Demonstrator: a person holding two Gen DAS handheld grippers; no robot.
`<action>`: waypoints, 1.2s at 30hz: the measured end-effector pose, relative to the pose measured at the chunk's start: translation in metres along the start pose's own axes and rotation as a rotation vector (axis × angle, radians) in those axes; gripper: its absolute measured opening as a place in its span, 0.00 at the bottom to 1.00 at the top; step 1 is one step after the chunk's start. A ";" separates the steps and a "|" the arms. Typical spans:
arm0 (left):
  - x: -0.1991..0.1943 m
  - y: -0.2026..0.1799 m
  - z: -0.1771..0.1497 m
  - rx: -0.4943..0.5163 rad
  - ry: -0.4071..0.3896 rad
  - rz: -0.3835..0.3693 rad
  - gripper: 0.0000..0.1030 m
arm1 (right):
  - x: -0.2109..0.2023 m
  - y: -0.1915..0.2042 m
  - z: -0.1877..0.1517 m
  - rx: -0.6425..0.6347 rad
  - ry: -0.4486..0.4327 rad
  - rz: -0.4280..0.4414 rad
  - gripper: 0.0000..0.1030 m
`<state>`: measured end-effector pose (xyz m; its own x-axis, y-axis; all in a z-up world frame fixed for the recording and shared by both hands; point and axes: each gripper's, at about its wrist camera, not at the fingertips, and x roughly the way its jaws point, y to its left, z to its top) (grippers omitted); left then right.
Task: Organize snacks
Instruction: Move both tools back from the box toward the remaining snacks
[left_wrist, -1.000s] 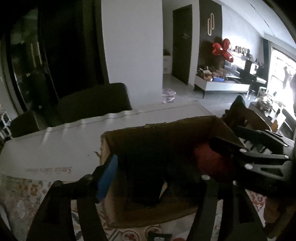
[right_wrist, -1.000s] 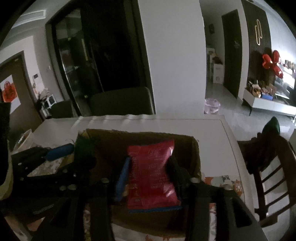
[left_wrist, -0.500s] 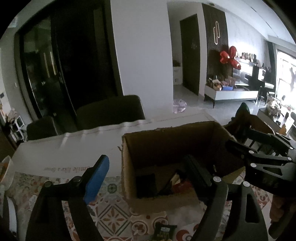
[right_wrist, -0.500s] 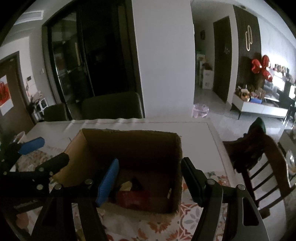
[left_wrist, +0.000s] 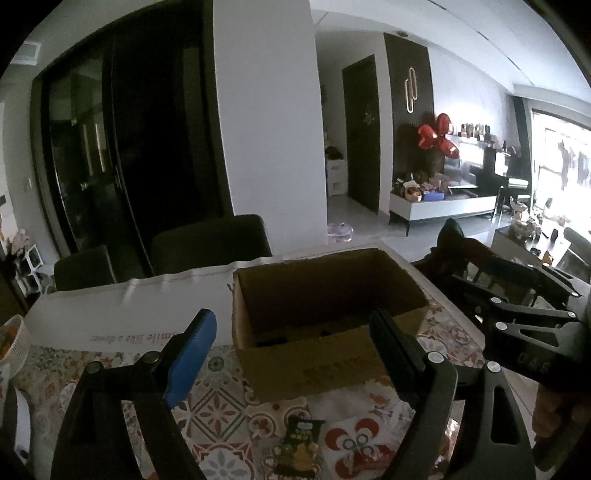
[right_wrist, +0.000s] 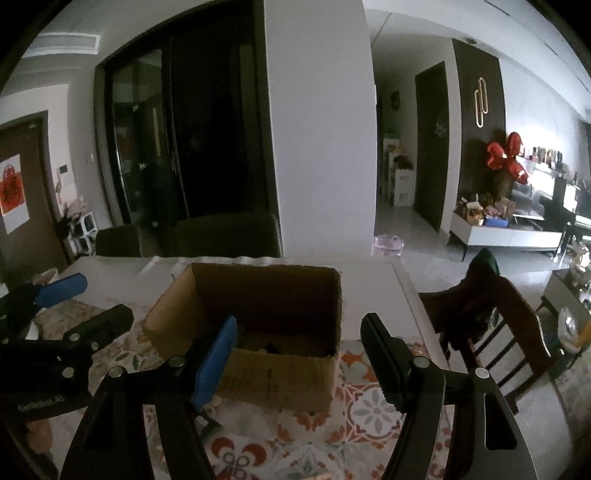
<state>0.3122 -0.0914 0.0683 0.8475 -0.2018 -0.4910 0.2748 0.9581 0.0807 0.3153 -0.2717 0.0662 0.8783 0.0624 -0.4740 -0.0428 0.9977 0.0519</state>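
An open cardboard box (left_wrist: 325, 354) stands on the patterned tablecloth (left_wrist: 221, 406), a little ahead of both grippers. My left gripper (left_wrist: 290, 321) is open with nothing between its fingers. My right gripper (right_wrist: 300, 323) is open and empty too, and the box (right_wrist: 280, 376) lies just beyond its tips. Only dim, dark shapes (right_wrist: 273, 345) show at the bottom of the box. A small green snack packet (left_wrist: 299, 443) lies on the cloth near the left gripper's base. Each view catches the other gripper at its edge: the right gripper (left_wrist: 517, 306) and the left gripper (right_wrist: 83, 306).
A white sheet (left_wrist: 129, 314) covers the far half of the table. Dark chairs (left_wrist: 210, 240) stand behind it and a wooden chair (right_wrist: 491, 317) at the right end. A white basket (left_wrist: 14, 343) sits at the left edge.
Both grippers have drawn back and up from the box. The red packet that the right gripper held over the box is no longer between its fingers. The left jaws have widened.
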 end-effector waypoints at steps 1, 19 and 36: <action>-0.004 -0.002 -0.002 0.003 -0.003 -0.003 0.83 | -0.006 0.000 -0.002 -0.006 -0.007 -0.003 0.68; -0.062 -0.031 -0.052 0.047 0.006 -0.056 0.83 | -0.075 0.002 -0.053 -0.026 -0.018 -0.021 0.68; -0.072 -0.044 -0.113 0.073 0.073 -0.114 0.83 | -0.089 0.005 -0.113 -0.019 0.089 -0.023 0.68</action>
<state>0.1878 -0.0965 0.0025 0.7744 -0.2905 -0.5620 0.4020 0.9119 0.0826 0.1829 -0.2690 0.0093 0.8333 0.0403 -0.5513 -0.0327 0.9992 0.0236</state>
